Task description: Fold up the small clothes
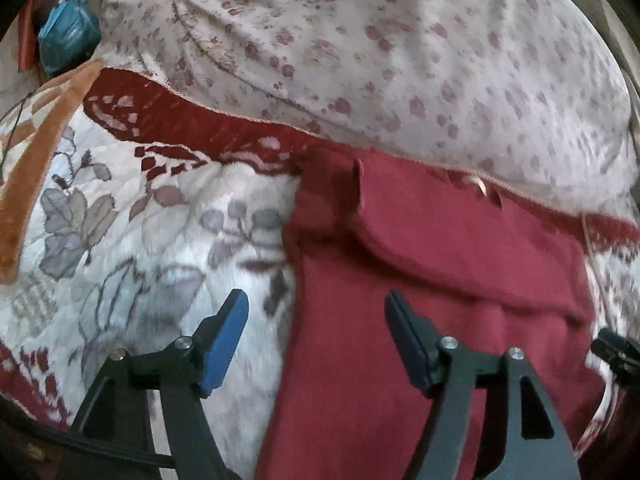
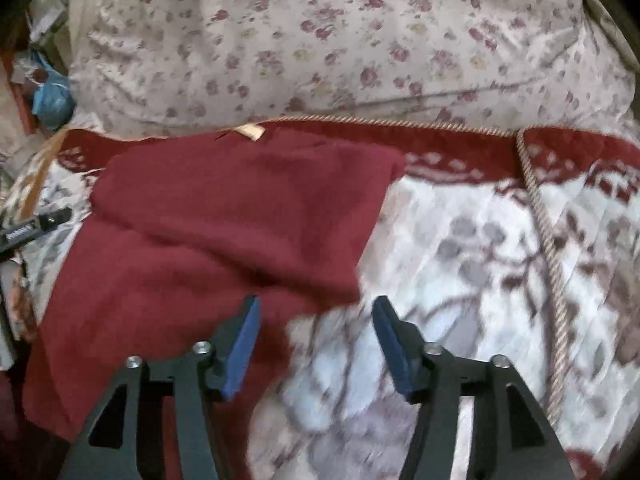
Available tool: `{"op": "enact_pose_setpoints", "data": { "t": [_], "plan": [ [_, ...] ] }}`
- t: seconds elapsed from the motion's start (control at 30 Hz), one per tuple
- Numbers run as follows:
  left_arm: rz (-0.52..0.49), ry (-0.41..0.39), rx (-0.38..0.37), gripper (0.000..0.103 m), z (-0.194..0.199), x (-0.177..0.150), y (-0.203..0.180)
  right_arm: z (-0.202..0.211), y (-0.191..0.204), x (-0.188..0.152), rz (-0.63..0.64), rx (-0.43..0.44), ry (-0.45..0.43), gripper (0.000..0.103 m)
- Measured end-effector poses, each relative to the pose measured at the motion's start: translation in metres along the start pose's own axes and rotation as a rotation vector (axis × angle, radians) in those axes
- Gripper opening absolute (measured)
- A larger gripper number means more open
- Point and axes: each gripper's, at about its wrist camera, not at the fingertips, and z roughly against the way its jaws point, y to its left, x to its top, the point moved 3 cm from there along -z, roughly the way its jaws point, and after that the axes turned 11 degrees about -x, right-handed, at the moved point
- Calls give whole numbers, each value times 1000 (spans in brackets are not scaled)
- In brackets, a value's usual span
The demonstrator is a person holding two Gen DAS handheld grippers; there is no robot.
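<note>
A large floral pillow (image 2: pixel 340 40), pale with small reddish blossoms, is filling the far part of both views and is lying along the far edge of the patterned blanket (image 2: pixel 480 260) that is covering the bed. The blanket is showing a dark red border strip at the pillow side and a pale field with grey leaves nearer the cameras; a twisted cord (image 2: pixel 544 240) is running across it on the right side of the right wrist view.

The dark red garment (image 2: pixel 208 232) is lying flat on the blanket, its long axis running from the pillow side toward the cameras, with its top part folded over in a flap and a small pale label (image 2: pixel 251 131) sitting at its far edge, touching the red border. Open blanket is lying on both sides of it.

The left tool (image 1: pixel 316 334) is hovering with its jaws spread apart over the garment's left edge, holding nothing. The right tool (image 2: pixel 316 340) is hovering likewise with jaws apart over the garment's right edge, empty.
</note>
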Motion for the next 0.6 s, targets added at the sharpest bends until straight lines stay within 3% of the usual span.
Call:
{"op": "enact_pose_setpoints", "data": {
  "t": [0.13, 0.23, 0.37, 0.6],
  "plan": [
    [-34, 4, 10, 70, 14, -19, -10, -7, 2, -18, -33, 26, 43, 69],
    [-45, -1, 20, 70, 25, -31, -12, 0, 6, -24, -49, 41, 32, 69],
    [-56, 3, 38, 71, 38, -45, -12, 13, 8, -32, -57, 66, 18, 77],
    [-52, 14, 37, 71, 49, -61, -12, 15, 9, -56, -66, 103, 54, 80]
  ]
}}
